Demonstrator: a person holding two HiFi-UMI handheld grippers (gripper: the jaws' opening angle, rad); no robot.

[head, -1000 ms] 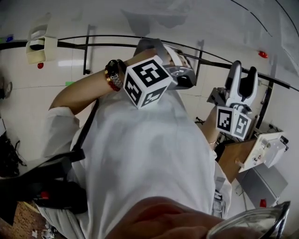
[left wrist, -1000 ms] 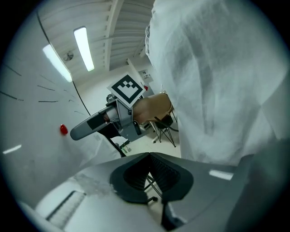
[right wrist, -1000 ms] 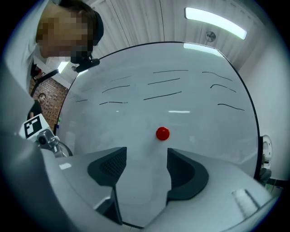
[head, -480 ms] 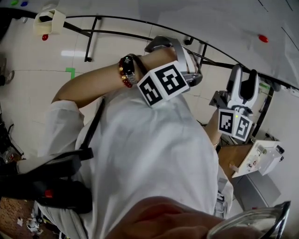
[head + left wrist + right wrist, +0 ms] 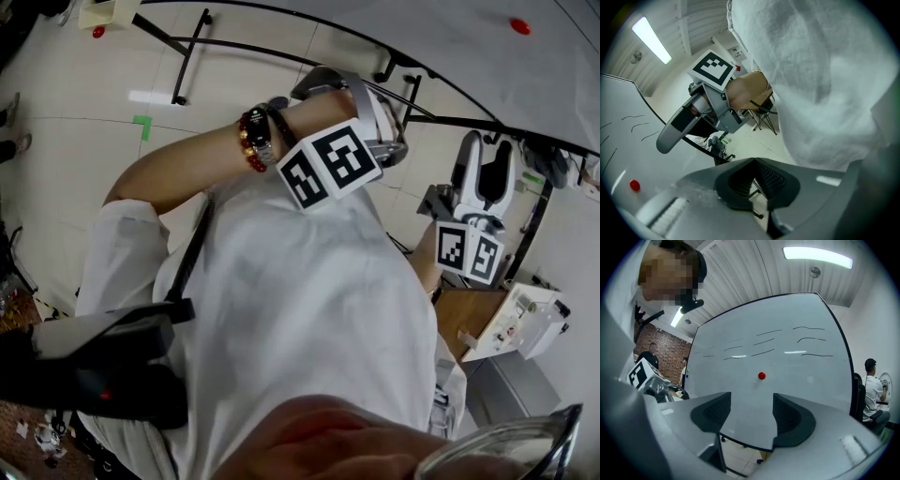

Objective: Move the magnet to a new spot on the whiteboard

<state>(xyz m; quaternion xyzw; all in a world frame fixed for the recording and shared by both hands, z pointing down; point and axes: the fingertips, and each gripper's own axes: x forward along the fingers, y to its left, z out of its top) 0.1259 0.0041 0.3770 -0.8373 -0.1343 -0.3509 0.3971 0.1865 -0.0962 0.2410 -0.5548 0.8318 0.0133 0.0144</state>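
Observation:
The whiteboard (image 5: 787, 343) stands ahead of my right gripper, with a small round red magnet (image 5: 761, 376) stuck near its middle, below a few black pen strokes. My right gripper (image 5: 752, 413) is open and empty, well short of the board. In the head view the magnet (image 5: 518, 26) sits on the whiteboard (image 5: 441, 37) at the top right, and the right gripper (image 5: 487, 155) points up toward it. My left gripper (image 5: 380, 141) is held across the white shirt. Its jaws (image 5: 757, 185) are shut on nothing, and the magnet (image 5: 634, 185) shows far off at the left.
The whiteboard's black wheeled stand (image 5: 187, 42) spreads over the tiled floor. A wooden desk (image 5: 467, 319) with a white box (image 5: 530, 319) stands at the lower right. A person (image 5: 872, 380) stands beside the board's right edge. Folding chairs (image 5: 764, 112) stand behind.
The head view has tilted, so the board and magnet have slid up in the picture. My left gripper has moved right and a little up. The right gripper has barely shifted, jaws unchanged.

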